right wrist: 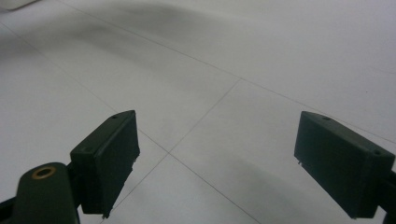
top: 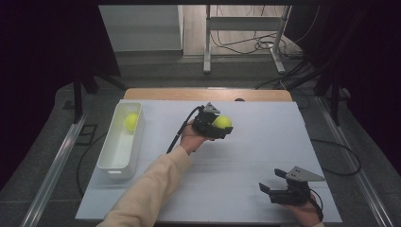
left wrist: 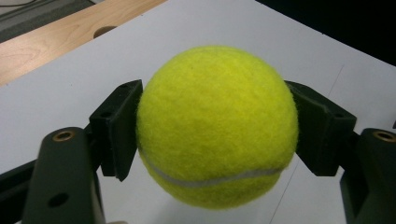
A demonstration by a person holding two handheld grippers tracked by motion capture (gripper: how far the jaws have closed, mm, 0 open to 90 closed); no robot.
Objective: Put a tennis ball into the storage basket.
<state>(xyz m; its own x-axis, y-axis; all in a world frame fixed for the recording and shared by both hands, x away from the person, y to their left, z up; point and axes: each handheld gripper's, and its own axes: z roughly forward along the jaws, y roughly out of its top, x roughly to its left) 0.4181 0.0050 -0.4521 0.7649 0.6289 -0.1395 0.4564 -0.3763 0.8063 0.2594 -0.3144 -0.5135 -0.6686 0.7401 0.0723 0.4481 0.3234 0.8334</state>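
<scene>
Already the left gripper pinches a tennis ball squarely between its pads; the white bin lies leftward. Right gripper idles, jaws spread, empty.

In the left gripper view the tennis ball covers the inner faces of the left tongs, so the contact itself stays out of sight, and the tongs' bodies run off the bottom edge. From above, the ball is half buried behind the black housing. At lower right the person's right hand is cut by the bottom edge. The ball in the white bin, upper left, is partly masked by the wall.
</scene>
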